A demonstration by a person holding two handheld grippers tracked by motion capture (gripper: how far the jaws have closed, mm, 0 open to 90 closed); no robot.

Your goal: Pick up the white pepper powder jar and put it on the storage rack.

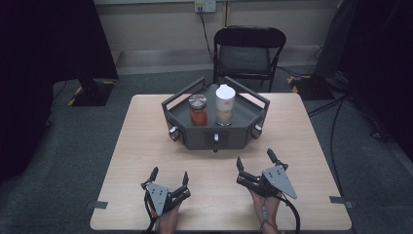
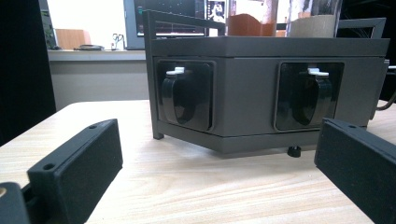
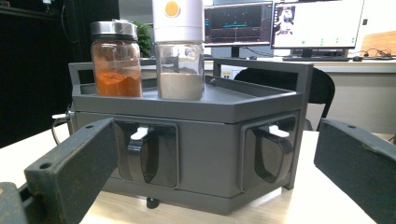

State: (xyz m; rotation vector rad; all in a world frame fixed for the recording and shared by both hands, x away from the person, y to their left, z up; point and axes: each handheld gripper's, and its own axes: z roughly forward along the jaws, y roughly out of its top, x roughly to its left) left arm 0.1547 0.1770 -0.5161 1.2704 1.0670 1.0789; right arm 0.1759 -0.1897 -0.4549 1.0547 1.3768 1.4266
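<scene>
A dark grey six-sided rack [image 1: 195, 138] [image 2: 247, 79] [image 3: 205, 112] stands at the table's far middle, with black scoops in recesses [image 2: 184, 95] [image 3: 149, 151] on its front faces. On its top tray stand a jar of orange powder [image 1: 197, 109] [image 3: 116, 60] with a metal lid and a white-capped jar of beige powder [image 1: 225, 105] [image 3: 179, 56]. My left gripper [image 1: 169, 176] [image 2: 215, 177] rests open near the front edge, left of centre, empty. My right gripper [image 1: 254, 160] [image 3: 210, 177] is open too, right of centre, empty. Both point at the rack.
The light wooden table [image 1: 146, 146] has free room around the rack and between the grippers. A black folding chair [image 1: 248, 51] stands beyond the far edge. Cables [image 1: 336, 112] run over the floor at the right. Monitors [image 3: 280, 23] glow behind the rack.
</scene>
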